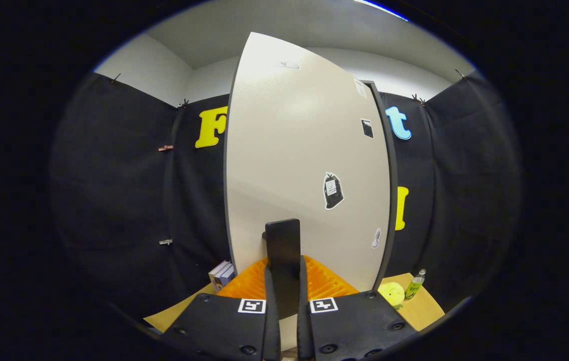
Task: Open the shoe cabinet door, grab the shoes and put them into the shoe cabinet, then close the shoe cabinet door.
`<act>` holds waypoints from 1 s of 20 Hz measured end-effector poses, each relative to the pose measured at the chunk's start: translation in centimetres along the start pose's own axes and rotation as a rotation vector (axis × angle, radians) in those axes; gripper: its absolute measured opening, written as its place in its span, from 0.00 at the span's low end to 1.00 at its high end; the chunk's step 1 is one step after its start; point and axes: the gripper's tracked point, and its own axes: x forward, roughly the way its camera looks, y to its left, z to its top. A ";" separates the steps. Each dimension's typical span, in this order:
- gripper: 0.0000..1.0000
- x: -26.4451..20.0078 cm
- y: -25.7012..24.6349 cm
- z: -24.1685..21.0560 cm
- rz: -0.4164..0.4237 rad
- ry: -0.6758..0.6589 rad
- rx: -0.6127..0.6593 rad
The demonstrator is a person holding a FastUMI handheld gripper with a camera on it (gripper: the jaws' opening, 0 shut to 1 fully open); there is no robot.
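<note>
The white shoe cabinet door (294, 150) with a black edge and a few stickers stands right in front of me. Its black handle (282, 240) sticks out from the lower part of the door and runs down between my fingers. My gripper (284, 268) is shut on this handle, with an orange finger (246, 286) on its left side and the other on its right, both tight against it. The door hides the inside of the cabinet.
A tan surface (422, 308) lies below the door. On it, to the right, are a yellow plush toy (391, 292) and a green bottle (415, 283). A small stack of books (221, 275) stands at the door's lower left.
</note>
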 end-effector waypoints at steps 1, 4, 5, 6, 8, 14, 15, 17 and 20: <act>0.17 -0.4 -0.4 0.1 -0.009 0.001 0.001; 0.17 -2.2 -2.9 0.3 -0.047 0.001 0.001; 0.17 -2.7 -3.7 0.4 -0.066 0.001 -0.003; 0.16 -3.2 -4.6 0.5 -0.088 0.003 -0.007; 0.16 -4.0 -6.3 0.7 -0.133 0.007 -0.006; 0.14 -6.1 -12.6 1.6 -0.222 0.051 -0.021; 0.14 -6.6 -13.7 1.7 -0.231 0.053 -0.010; 0.13 -7.9 -16.0 1.7 -0.250 0.054 -0.010; 0.08 -8.5 -17.9 2.2 -0.238 0.045 0.027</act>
